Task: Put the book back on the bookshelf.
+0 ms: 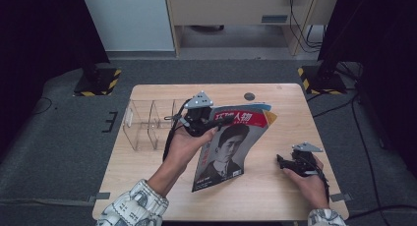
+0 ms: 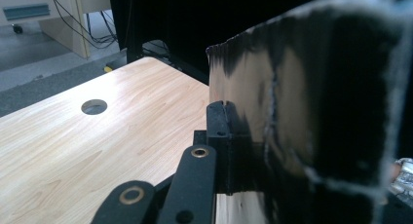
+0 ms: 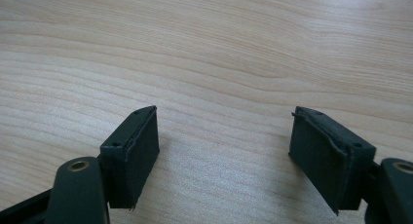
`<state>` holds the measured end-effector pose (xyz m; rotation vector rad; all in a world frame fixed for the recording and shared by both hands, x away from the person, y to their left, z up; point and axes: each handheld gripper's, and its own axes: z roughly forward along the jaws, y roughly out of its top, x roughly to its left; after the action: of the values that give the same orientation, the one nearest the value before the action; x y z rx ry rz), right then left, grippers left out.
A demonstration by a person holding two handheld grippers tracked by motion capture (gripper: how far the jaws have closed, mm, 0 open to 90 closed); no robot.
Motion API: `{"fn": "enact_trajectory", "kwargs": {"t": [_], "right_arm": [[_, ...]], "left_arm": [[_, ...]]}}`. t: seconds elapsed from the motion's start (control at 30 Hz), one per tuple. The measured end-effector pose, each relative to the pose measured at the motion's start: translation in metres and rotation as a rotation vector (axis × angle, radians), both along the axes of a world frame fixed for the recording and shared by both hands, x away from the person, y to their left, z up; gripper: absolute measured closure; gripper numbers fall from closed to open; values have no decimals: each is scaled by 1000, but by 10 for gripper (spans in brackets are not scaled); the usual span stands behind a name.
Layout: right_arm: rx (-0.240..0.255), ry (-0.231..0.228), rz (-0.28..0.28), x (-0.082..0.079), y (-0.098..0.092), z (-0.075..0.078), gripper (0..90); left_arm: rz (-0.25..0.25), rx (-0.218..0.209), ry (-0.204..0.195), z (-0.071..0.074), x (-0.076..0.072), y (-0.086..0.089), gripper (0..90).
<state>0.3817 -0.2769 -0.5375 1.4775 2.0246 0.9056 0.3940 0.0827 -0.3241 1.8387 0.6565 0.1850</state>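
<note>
Left claw (image 1: 209, 122) clamps the magazine (image 1: 228, 147) near its top edge, bottom corner near the surface (image 1: 147, 167). Thin, floppy, glossy: likely sags; grip near spine. Right claw (image 3: 224, 156) gapes, holding nothing.

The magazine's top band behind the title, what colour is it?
Red, with white characters, above a black-and-white portrait on the magazine; the high view shows it best.

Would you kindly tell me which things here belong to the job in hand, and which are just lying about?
In the job:
- glossy magazine with a red title band and a portrait cover, clamped at its upper edge and lifted by the left tool
- clear plastic divided file holder, probably its destination

Lying about:
- right tool, open, resting on the wooden table
- round cable hole
</note>
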Motion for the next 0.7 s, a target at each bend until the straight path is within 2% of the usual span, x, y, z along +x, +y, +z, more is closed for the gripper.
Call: {"fn": "enact_trajectory", "kwargs": {"t": [0.2, 0.33, 0.5, 0.7], "right_arm": [[3, 0, 1, 0, 1, 0, 264], [3, 0, 1, -1, 0, 0, 264], [2, -3, 0, -1, 1, 0, 264], [2, -4, 0, -1, 1, 0, 264]], "left_arm": [[10, -7, 0, 2, -3, 8, 865], [18, -7, -19, 3, -8, 14, 865], [34, -20, -22, 6, -13, 29, 866], [46, -14, -23, 9, -14, 42, 866]]}}
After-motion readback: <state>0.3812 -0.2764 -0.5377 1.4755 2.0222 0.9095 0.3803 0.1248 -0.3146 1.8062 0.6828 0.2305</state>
